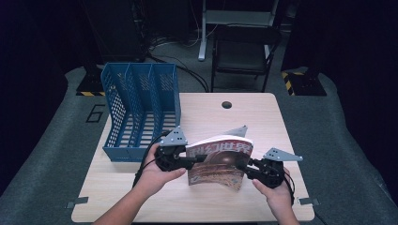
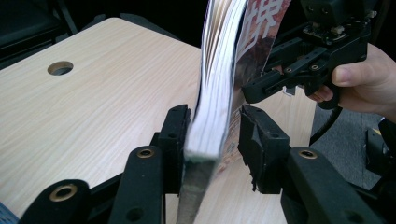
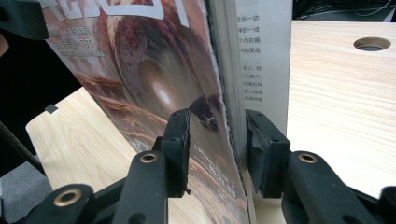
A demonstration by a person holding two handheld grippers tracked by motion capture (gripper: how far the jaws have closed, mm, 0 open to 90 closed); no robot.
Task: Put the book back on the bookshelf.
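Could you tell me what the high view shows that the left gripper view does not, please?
High view alone: the blue file rack at the table's far left, and the floor and chair beyond. Left gripper view alone: the magazine's page edges between the left gripper jaws. Both: the magazine, the right gripper, the table and its hole.

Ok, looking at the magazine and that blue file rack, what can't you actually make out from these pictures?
- Magazine title: cut by the top edge in the right gripper view, too small in the high view.
- Its back cover: faces away in the high view.
- Left gripper: one pad touches the pages, but the far pad seems apart, so its grip is uncertain.
- File rack front slot floors: hidden by its front wall in the high view.
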